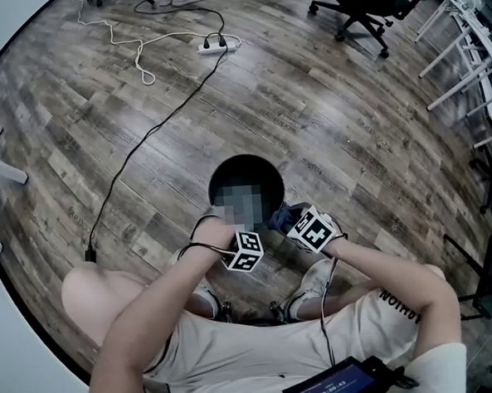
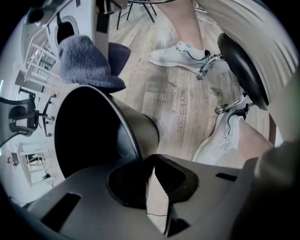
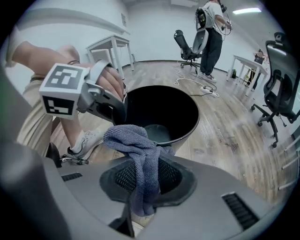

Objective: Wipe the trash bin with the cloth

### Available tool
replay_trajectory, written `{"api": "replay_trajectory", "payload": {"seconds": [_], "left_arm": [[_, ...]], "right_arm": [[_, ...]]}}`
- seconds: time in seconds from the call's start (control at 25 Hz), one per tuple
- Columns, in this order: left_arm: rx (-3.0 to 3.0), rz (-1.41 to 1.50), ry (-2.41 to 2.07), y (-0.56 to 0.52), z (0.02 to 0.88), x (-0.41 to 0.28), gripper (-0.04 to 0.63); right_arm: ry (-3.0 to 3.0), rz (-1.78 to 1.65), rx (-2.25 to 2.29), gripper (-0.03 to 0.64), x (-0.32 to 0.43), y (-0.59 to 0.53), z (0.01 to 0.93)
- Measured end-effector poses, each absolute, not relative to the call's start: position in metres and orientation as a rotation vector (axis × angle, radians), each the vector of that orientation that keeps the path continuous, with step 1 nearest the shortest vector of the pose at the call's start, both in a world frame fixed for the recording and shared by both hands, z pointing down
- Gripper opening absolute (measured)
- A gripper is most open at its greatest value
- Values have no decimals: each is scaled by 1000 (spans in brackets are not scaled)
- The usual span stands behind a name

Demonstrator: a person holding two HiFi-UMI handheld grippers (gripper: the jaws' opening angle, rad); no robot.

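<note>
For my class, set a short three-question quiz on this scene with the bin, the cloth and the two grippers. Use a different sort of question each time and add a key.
1. True or false: the right gripper is shut on the cloth.
2. What is the left gripper clamped on? A. a shoe. B. the rim of the trash bin. C. a cable.
3. Fill in: the trash bin rests on the wooden ____.
Key: 1 true; 2 B; 3 floor.
</note>
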State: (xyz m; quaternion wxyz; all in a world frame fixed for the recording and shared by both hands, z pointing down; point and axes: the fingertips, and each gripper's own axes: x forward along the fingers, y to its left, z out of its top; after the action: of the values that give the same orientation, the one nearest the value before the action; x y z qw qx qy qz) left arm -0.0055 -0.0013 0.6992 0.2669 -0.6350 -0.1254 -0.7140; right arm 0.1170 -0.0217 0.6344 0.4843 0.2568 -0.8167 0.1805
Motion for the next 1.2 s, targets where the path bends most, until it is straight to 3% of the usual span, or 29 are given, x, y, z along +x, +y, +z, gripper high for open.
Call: {"api": "replay_trajectory", "payload": {"seconds": [0.92, 1.2], "left_arm": [[-1943, -1874, -268, 10, 694, 26, 41], [-1977, -1826, -294, 8, 694, 27, 43]], "right_arm": [[-1799, 265, 576, 74, 120, -41, 851], [-1803, 372, 612, 74, 122, -38, 853]]}}
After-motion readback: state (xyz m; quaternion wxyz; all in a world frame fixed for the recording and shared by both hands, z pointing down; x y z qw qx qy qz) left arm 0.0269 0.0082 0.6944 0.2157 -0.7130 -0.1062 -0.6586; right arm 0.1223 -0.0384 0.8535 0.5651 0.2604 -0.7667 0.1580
